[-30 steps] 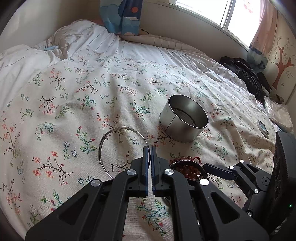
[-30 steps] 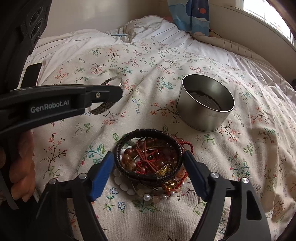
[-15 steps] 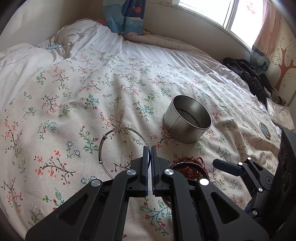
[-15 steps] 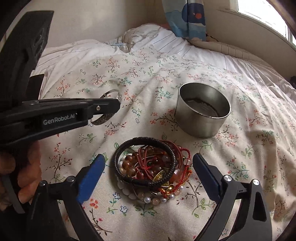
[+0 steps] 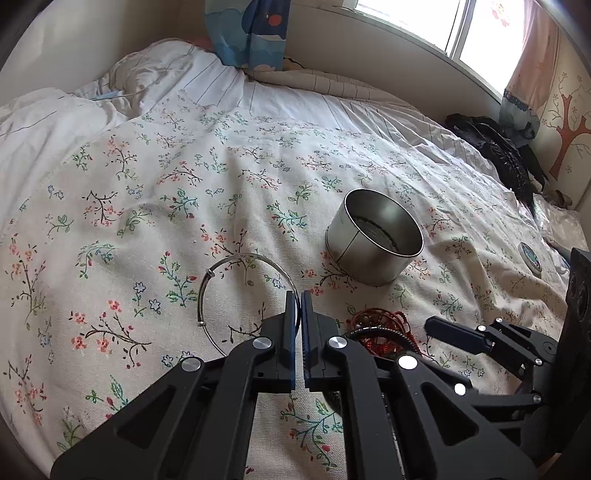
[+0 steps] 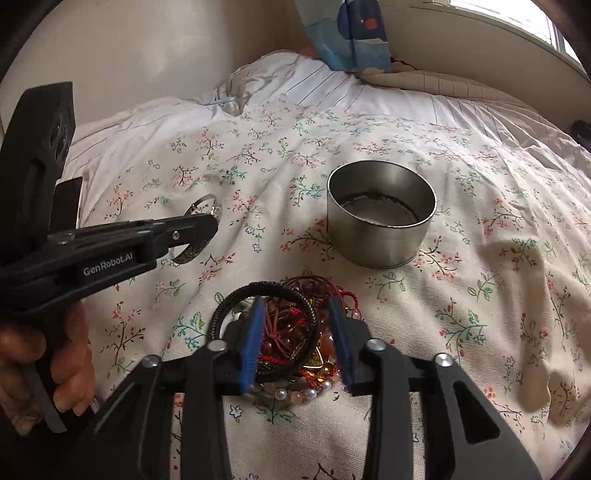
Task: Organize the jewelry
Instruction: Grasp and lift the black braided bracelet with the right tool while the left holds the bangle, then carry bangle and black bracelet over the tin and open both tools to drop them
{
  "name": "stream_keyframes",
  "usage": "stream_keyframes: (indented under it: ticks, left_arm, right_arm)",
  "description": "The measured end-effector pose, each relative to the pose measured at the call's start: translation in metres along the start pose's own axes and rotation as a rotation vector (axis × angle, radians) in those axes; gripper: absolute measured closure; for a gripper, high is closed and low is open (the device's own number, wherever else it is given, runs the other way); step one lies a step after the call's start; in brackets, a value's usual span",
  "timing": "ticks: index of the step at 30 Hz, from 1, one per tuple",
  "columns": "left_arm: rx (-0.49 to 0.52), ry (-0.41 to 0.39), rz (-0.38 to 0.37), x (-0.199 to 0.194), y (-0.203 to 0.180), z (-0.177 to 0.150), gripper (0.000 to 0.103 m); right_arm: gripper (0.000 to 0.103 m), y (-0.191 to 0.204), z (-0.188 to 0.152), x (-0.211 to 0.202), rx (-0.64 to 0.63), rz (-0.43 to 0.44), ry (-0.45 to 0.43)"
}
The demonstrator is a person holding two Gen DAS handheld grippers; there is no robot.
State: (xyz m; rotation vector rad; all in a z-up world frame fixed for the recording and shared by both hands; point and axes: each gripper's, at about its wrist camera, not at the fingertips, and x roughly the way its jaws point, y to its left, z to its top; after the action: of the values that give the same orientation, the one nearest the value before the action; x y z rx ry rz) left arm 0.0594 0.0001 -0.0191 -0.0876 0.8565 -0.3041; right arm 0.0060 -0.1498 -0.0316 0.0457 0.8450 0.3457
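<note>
A pile of bracelets (image 6: pixel 291 332) lies on the floral bedspread: a black braided band (image 6: pixel 225 310), red cords, amber beads, pearls. My right gripper (image 6: pixel 297 306) hangs over the pile, its blue-padded fingers narrowed around the middle of it; whether they pinch anything I cannot tell. A round silver tin (image 6: pixel 380 218) stands open beyond the pile; it also shows in the left wrist view (image 5: pixel 373 242). A thin silver bangle (image 5: pixel 236 295) lies left of the tin. My left gripper (image 5: pixel 298 295) is shut and empty, its tip over the bangle's right edge.
The floral spread (image 5: pixel 147 206) covers a bed with white bedding (image 5: pixel 55 122) bunched at the far left. A blue patterned pillow (image 5: pixel 247 33) leans on the wall. Dark clothing (image 5: pixel 491 147) and a small round lid (image 5: pixel 530 256) lie at the right.
My right gripper has moved down onto the bracelet pile and its fingers have closed in from wide open to a narrow gap. The left gripper has barely moved.
</note>
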Motion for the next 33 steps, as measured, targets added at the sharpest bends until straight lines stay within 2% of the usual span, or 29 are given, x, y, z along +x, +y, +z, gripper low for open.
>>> stream_keyframes:
  ticks: [1,2,7,9,10,14,19,25,33]
  left_arm:
    - [-0.002,-0.001,0.0,0.0,0.001,0.0,0.1]
    - [-0.005,0.0,0.0,0.0,0.001,0.0,0.1]
    - [-0.004,0.002,0.001,0.0,0.001,0.0,0.1]
    - [-0.003,0.002,0.001,0.001,0.001,0.0,0.1]
    - [-0.002,0.002,0.001,0.001,0.001,0.0,0.1]
    - [-0.003,0.0,0.002,0.0,0.001,0.0,0.1]
    - [0.021,-0.019,0.012,-0.002,-0.004,0.0,0.1]
    - [0.07,-0.045,0.025,-0.007,-0.014,-0.001,0.1]
    - [0.106,-0.095,0.02,-0.016,-0.022,0.001,0.1]
  right_arm:
    - [0.024,0.005,0.0,-0.003,-0.022,-0.013,-0.02]
    - [0.023,0.011,0.0,-0.004,-0.05,-0.018,-0.025]
    - [0.023,0.033,-0.005,0.022,-0.177,-0.037,0.053]
    - [0.029,0.035,-0.008,0.036,-0.198,-0.049,0.105]
    - [0.03,0.033,-0.008,0.038,-0.201,-0.051,0.105]
    - [0.035,0.023,-0.008,0.029,-0.149,-0.029,0.088]
    - [0.035,0.009,-0.005,-0.001,-0.065,0.005,-0.005]
    - [0.035,-0.01,0.001,-0.016,0.017,-0.02,-0.062]
    - [0.035,-0.026,0.007,-0.021,0.062,-0.064,-0.098]
